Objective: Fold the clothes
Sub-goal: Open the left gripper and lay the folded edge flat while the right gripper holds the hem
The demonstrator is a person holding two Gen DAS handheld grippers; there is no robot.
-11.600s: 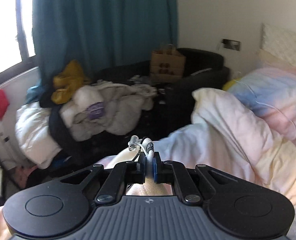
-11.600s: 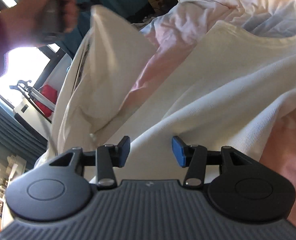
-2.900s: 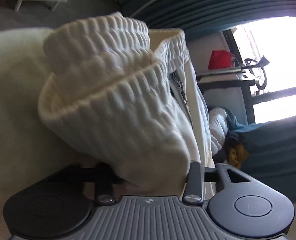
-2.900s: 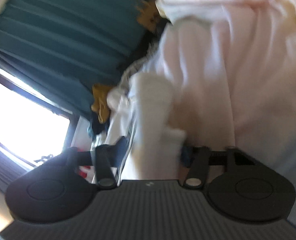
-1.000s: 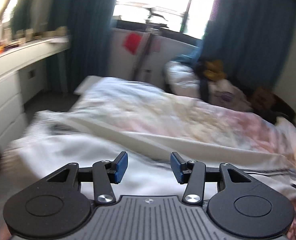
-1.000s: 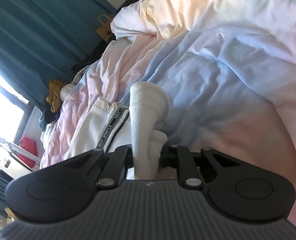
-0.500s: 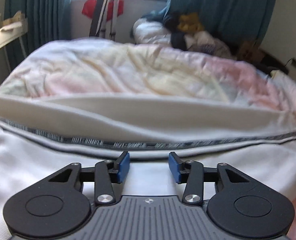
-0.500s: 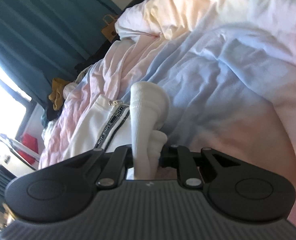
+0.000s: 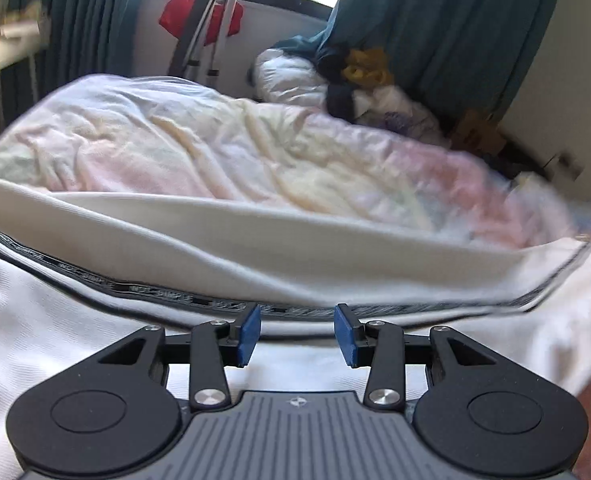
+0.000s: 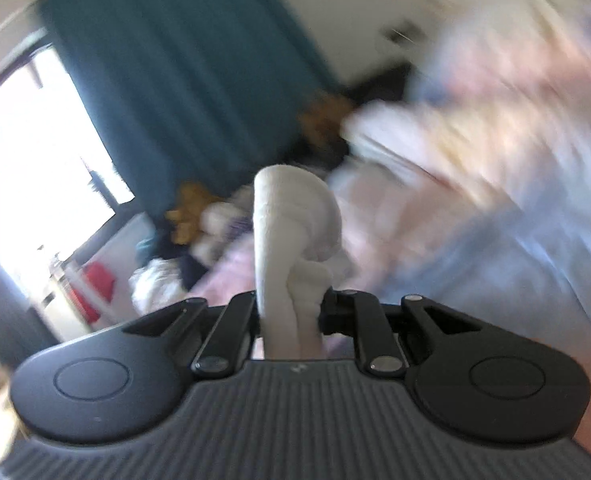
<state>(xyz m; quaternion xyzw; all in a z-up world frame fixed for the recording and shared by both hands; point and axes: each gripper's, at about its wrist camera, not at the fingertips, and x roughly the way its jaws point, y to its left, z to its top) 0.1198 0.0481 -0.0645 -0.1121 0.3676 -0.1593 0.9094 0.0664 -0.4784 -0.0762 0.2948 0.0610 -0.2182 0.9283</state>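
- The left gripper (image 9: 295,330) is part way open with nothing between its blue pads (image 9: 248,334). It hangs just over the white jacket (image 9: 75,328).
- The jacket lies on the pale quilt (image 9: 223,152), and its dark printed trim edge (image 9: 155,290) runs right across in front of the pads.
- The right gripper (image 10: 289,312) is squeezed tight on the white ribbed cuff (image 10: 291,240), which sticks up.
- The right wrist view is blurry. Behind are the teal curtain (image 10: 183,64) and a clothes pile (image 10: 199,216).

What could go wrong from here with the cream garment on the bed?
1. The right claw pinches only a bunched ribbed cuff; a hard pull could slip it free.
2. The left claw is open over the cream garment near its printed tape trim; closing there might also catch the bedding or too few layers.
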